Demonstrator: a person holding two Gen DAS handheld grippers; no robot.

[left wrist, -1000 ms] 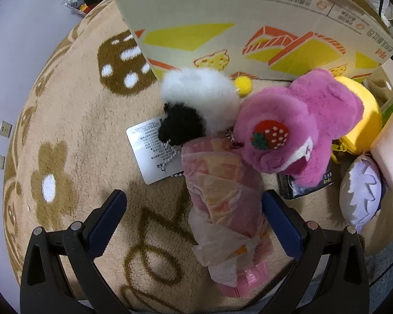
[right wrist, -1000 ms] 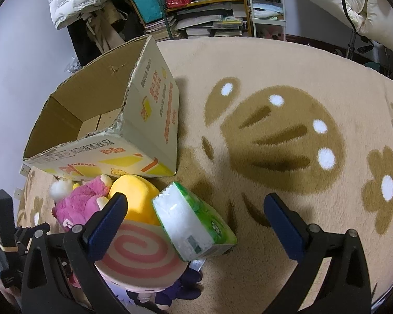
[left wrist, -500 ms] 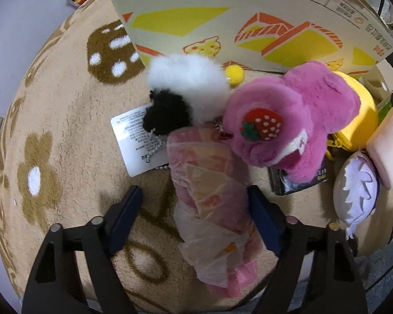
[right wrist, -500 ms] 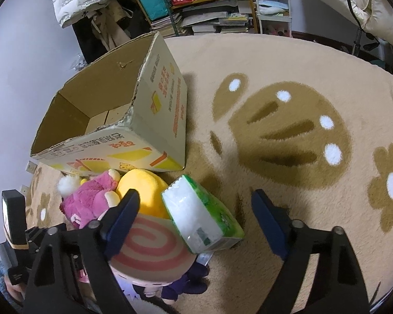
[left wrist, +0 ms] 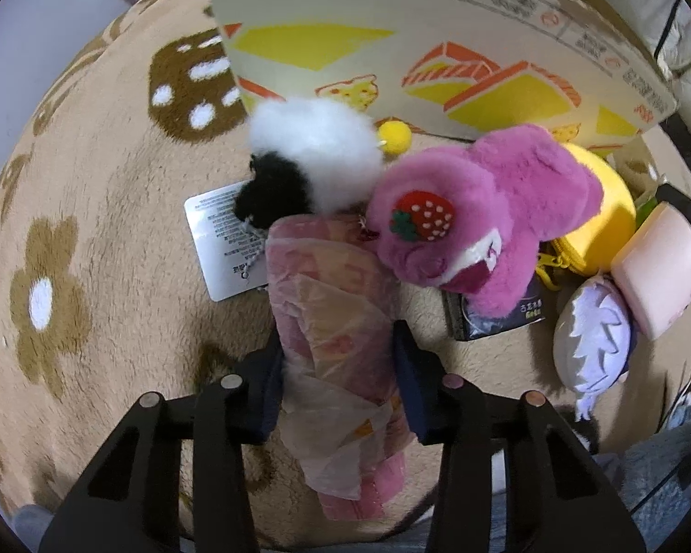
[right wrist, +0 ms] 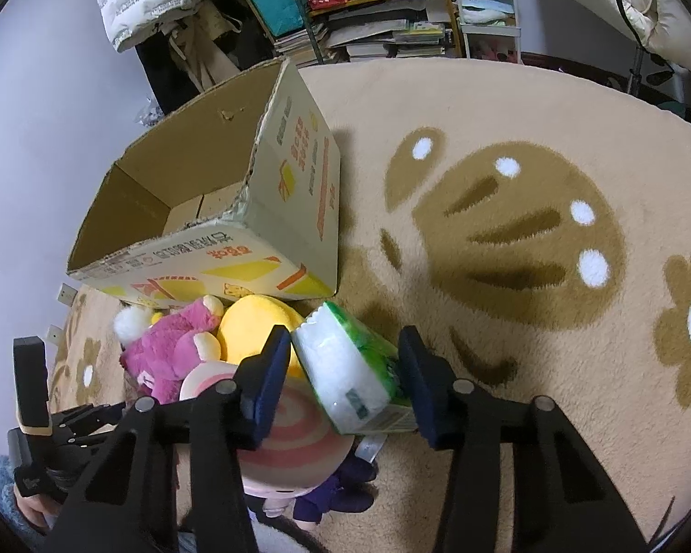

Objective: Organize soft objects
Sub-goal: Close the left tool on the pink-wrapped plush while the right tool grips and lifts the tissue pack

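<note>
In the left wrist view my left gripper (left wrist: 338,359) is shut on a pink towel roll in a plastic wrap (left wrist: 331,322) lying on the rug. A white and black fluffy toy (left wrist: 299,161) and a pink plush with a strawberry (left wrist: 474,212) lie just beyond it. In the right wrist view my right gripper (right wrist: 343,368) is closed around a green and white tissue pack (right wrist: 352,364), both pads touching its sides. A yellow plush (right wrist: 253,327) and a pink swirl cushion (right wrist: 290,438) lie to its left. The open cardboard box (right wrist: 272,202) stands behind the pile.
A beige rug with brown flower patterns (right wrist: 520,230) covers the floor. A white tag card (left wrist: 221,249) lies by the towel. A purple and white plush (left wrist: 594,336) and a dark packet (left wrist: 497,318) lie at right. Shelves with clutter (right wrist: 368,14) stand at the back.
Both grippers have closed from wide open: the left onto the pink towel roll, the right onto the tissue pack. Both moved slightly forward toward the pile.
</note>
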